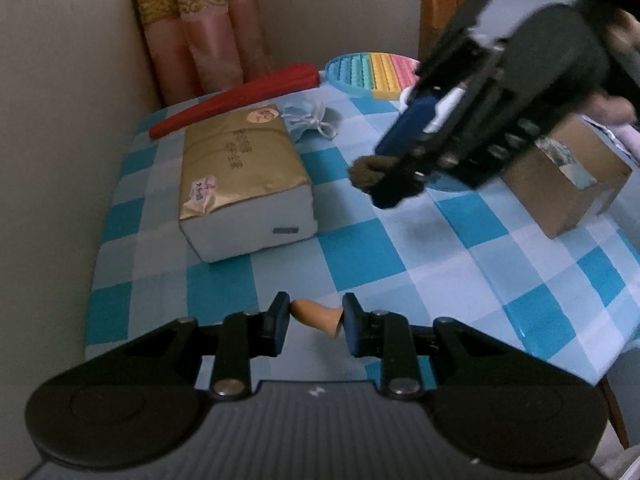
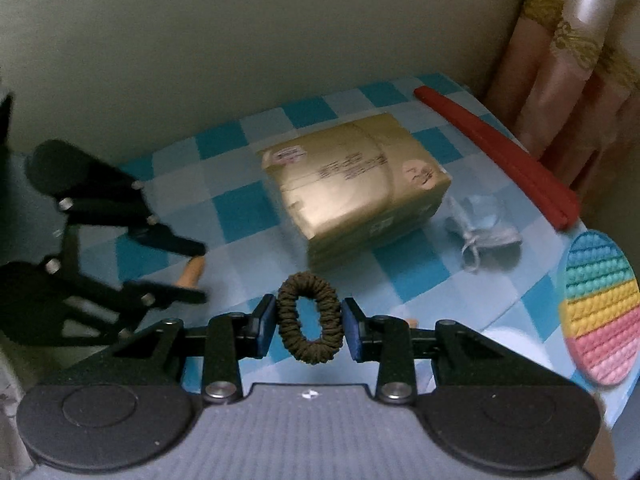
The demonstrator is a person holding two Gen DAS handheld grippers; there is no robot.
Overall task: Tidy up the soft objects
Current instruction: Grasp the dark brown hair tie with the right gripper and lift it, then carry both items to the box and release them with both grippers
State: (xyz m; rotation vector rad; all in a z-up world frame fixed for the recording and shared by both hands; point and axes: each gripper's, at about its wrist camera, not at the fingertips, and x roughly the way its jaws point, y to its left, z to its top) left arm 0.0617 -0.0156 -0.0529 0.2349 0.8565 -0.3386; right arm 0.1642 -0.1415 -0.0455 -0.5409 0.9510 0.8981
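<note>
A dark brown hair scrunchie (image 2: pixel 310 282) hangs between the blue pads of my right gripper (image 2: pixel 308 316), which is shut on it above the blue checked tablecloth (image 2: pixel 420 280). In the left wrist view the same scrunchie (image 1: pixel 362 172) shows at the tip of the right gripper (image 1: pixel 382 176), lifted off the cloth. My left gripper (image 1: pixel 316 318) is shut on a small tan soft piece (image 1: pixel 320 314) low near the table's front edge. The right wrist view shows that left gripper (image 2: pixel 200 272) at the left, with the tan piece (image 2: pixel 192 272) between its fingers.
A gold-wrapped package (image 1: pixel 236 168) lies mid-table, a long red folded object (image 1: pixel 240 96) behind it. A light blue drawstring pouch (image 1: pixel 308 120), a rainbow bubble mat (image 1: pixel 376 72) and an open cardboard box (image 1: pixel 560 184) sit nearby. A wall and a pink curtain (image 1: pixel 200 40) bound the far side.
</note>
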